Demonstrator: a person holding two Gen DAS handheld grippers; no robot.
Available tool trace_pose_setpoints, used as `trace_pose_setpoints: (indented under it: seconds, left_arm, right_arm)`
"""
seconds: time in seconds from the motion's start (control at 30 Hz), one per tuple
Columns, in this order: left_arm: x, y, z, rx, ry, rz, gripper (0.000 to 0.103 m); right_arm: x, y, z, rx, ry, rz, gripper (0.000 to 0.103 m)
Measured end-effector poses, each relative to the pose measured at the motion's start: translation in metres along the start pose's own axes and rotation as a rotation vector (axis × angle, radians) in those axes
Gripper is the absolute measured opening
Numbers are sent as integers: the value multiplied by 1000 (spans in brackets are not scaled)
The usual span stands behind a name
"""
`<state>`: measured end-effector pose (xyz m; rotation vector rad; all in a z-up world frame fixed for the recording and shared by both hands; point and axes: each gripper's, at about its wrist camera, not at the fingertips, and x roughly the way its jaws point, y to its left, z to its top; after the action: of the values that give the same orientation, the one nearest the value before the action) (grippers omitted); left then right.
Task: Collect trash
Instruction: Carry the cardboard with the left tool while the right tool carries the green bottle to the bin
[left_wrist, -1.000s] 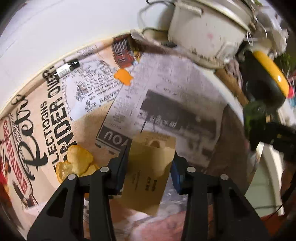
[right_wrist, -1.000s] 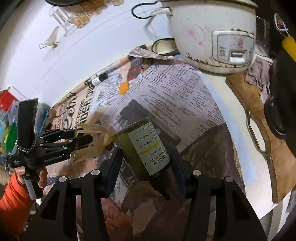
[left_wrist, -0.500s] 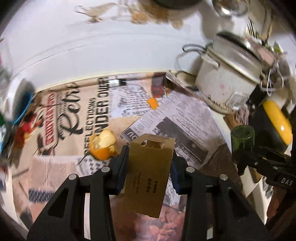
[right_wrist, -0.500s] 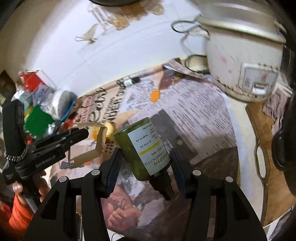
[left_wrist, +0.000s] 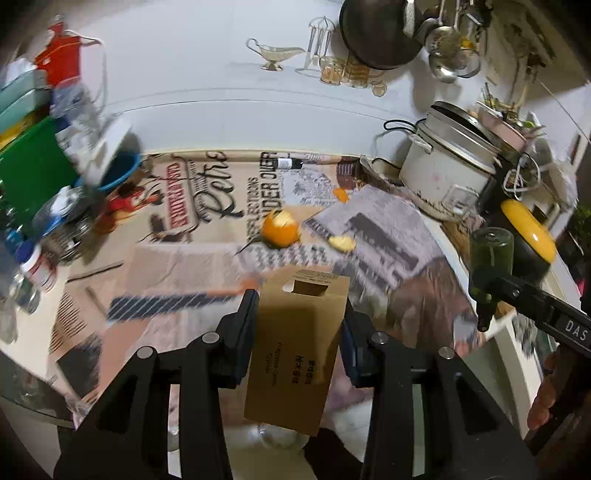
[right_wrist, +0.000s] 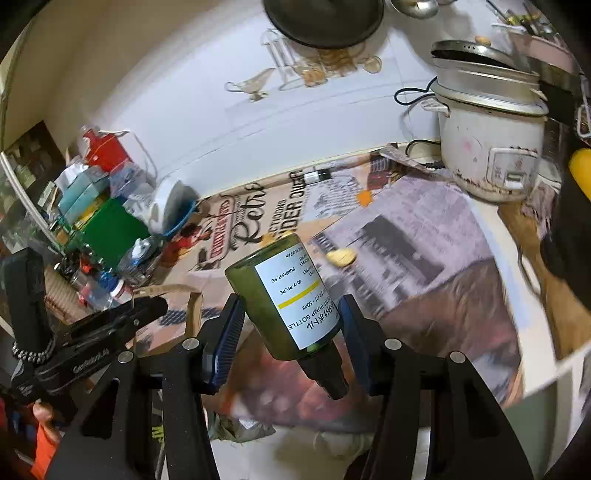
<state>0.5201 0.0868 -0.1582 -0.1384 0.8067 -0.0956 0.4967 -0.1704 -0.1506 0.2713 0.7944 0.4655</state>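
My left gripper (left_wrist: 299, 317) is shut on a flat brown cardboard box (left_wrist: 299, 354), lifted above the newspaper-covered counter (left_wrist: 184, 221). In the right wrist view my right gripper (right_wrist: 290, 325) is shut on a green pump bottle (right_wrist: 284, 299) with a white label, held base forward and neck toward the camera. That bottle (left_wrist: 491, 254) also shows at the right of the left wrist view. Left behind on the papers are an orange peel (left_wrist: 279, 229), a pale scrap (left_wrist: 341, 242) and a small orange piece (left_wrist: 341, 194). The left gripper (right_wrist: 147, 306) with the box (right_wrist: 173, 295) shows at left.
A white rice cooker (left_wrist: 447, 173) stands at the back right beside a black and yellow appliance (left_wrist: 528, 229). Boxes, bottles and a blue bowl (left_wrist: 118, 173) crowd the left end. A small dark bottle (left_wrist: 290, 162) lies by the wall. Pans and ladles hang above.
Both grippers have pulled back and up from the counter with the cardboard box and the green bottle still held. More of the wall and the counter's left end has come into view.
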Motion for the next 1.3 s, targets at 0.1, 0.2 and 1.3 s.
trace_pose_setpoints:
  seconds: [0.1,0.2,1.3]
  left_arm:
    - [-30,17,-27,9,-14,3,40]
    - [-57,29,-50,8,-16,2,40]
    - [107,-2,-289,-216,247,37,40]
  right_arm:
    - [-9,27,-30,24,-19,13,49]
    - [-19,48,-56,55,-17,37,49]
    - [70,-64,-241,55,277,-10,49]
